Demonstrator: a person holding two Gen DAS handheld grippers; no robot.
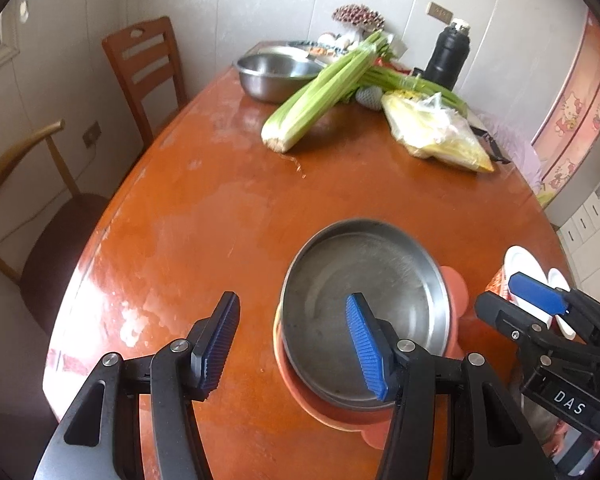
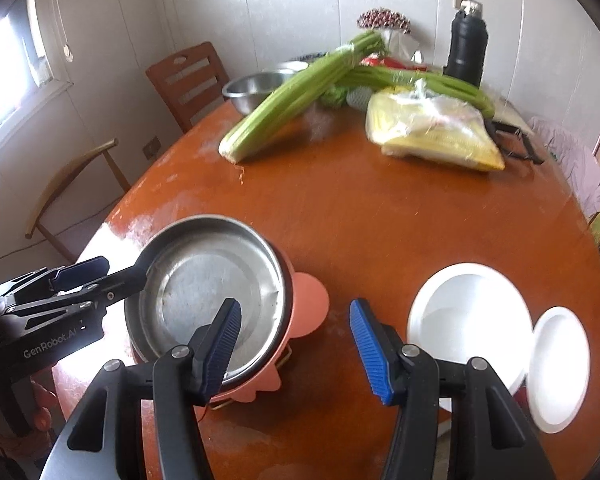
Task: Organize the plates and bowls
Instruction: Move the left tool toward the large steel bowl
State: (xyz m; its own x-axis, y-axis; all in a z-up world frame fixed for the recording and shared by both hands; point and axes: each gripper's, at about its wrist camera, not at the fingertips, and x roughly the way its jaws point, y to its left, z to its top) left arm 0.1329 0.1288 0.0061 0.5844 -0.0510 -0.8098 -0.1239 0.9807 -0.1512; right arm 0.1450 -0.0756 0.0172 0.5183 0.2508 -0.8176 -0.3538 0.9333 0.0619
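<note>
A shallow steel plate (image 1: pixel 364 300) lies on a flower-shaped pink plate (image 1: pixel 456 292) near the table's front edge; both also show in the right wrist view, steel (image 2: pixel 208 288) on pink (image 2: pixel 310 306). My left gripper (image 1: pixel 292 348) is open and empty, its right finger over the steel plate's near rim. My right gripper (image 2: pixel 294 350) is open and empty, above the table between the pink plate and a white bowl (image 2: pixel 468 316). A smaller white dish (image 2: pixel 558 368) lies right of the bowl.
On the round orange table (image 1: pixel 228 220) farther back are celery (image 1: pixel 324 92), a steel bowl (image 1: pixel 276 76), a bag of corn (image 1: pixel 440 132) and a black flask (image 1: pixel 448 56). Two chairs (image 1: pixel 144 64) stand at the left.
</note>
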